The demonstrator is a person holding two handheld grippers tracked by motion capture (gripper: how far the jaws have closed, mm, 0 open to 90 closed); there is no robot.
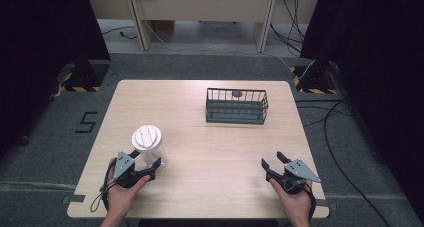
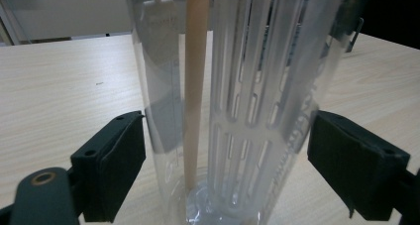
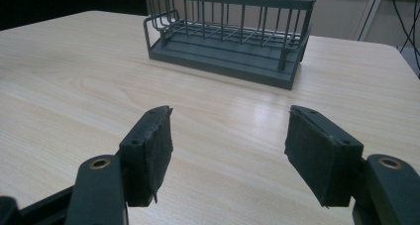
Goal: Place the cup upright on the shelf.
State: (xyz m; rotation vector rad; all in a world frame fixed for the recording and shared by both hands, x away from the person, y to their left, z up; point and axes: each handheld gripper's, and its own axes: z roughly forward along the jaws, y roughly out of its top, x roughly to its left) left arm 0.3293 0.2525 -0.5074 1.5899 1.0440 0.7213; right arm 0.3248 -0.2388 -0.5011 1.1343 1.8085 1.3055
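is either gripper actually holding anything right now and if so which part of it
Nothing is held yet. The left gripper has its open jaws on either side of the clear plastic container, low on its body, with gaps showing. The right gripper is open over bare table.

A wooden table (image 1: pixel 200 187) carries a clear container (image 1: pixel 149 148) and wire basket (image 1: pixel 236 107).

counts of items on the desk

one desk (image 1: pixel 200 187), light wood. one clear plastic container (image 1: pixel 148 149) with a white lid, standing upright near the front left; inside it, as the left gripper view shows, one slotted translucent insert (image 2: pixel 257 111) and one tan rod (image 2: pixel 194 76). one dark wire basket (image 1: pixel 236 106), toward the back right; one small dark round object (image 1: pixel 236 93) at its far side, too small to identify. two grippers: one left gripper (image 1: pixel 146 166), one right gripper (image 1: pixel 272 161), each with two jaws. two hands.
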